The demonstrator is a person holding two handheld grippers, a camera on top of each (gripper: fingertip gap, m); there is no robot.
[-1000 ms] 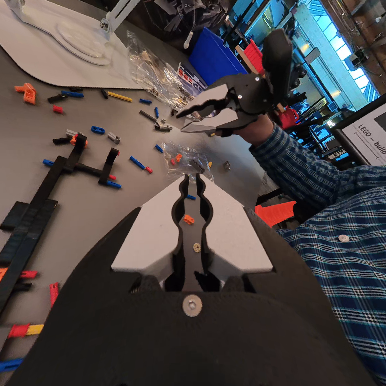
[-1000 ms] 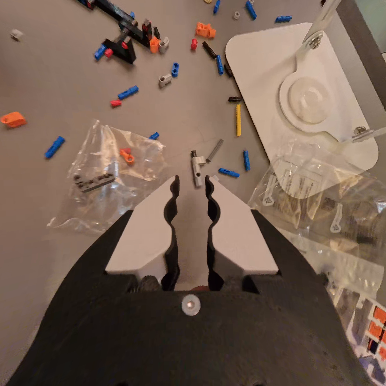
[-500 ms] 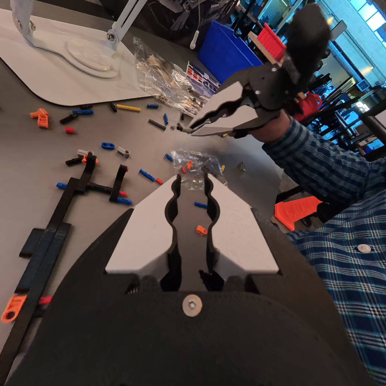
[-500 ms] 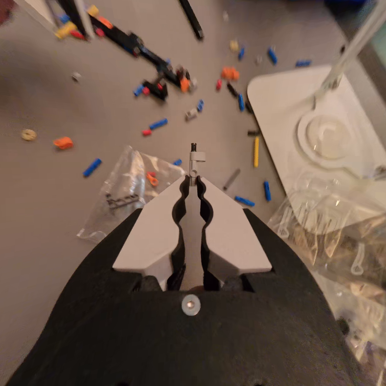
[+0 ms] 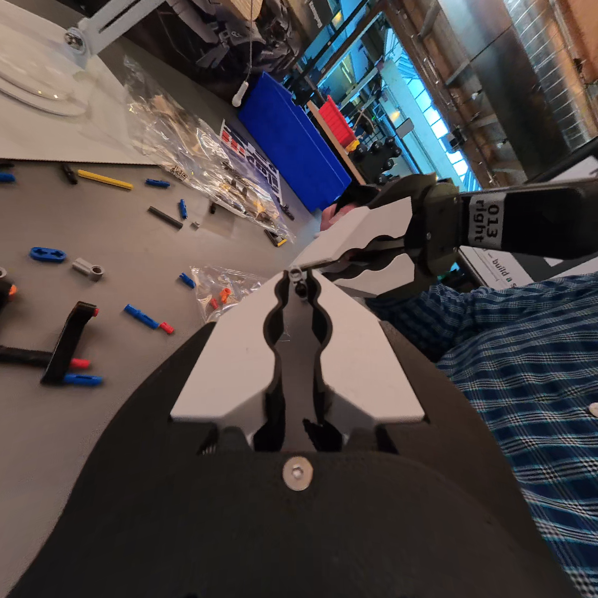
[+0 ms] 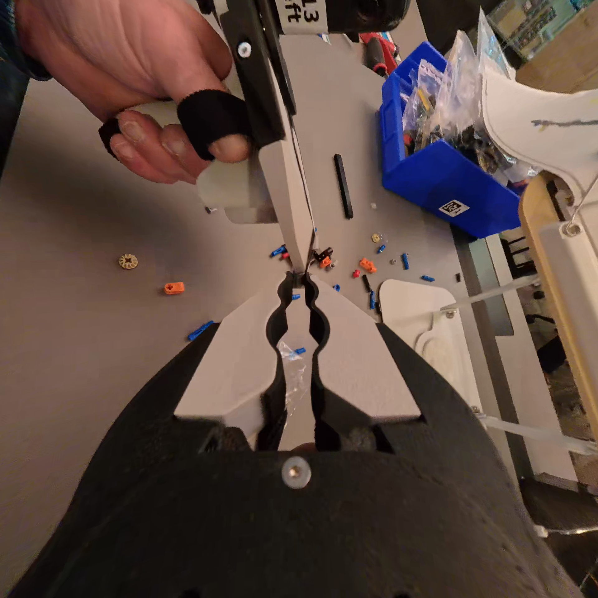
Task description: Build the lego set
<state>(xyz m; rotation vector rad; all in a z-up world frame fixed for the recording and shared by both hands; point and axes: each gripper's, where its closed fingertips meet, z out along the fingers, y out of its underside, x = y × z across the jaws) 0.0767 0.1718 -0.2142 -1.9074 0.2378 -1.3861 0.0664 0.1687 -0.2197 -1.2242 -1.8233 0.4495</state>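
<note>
Now our two grippers meet tip to tip above the grey table: the right gripper, which a second ago hung open over the small grey connector, is clamped on it, and the left gripper has closed around the same piece. We judge this a handover or regrip. Loose pins lie scattered below, and the blue bin stands by the table's far edge.
</note>
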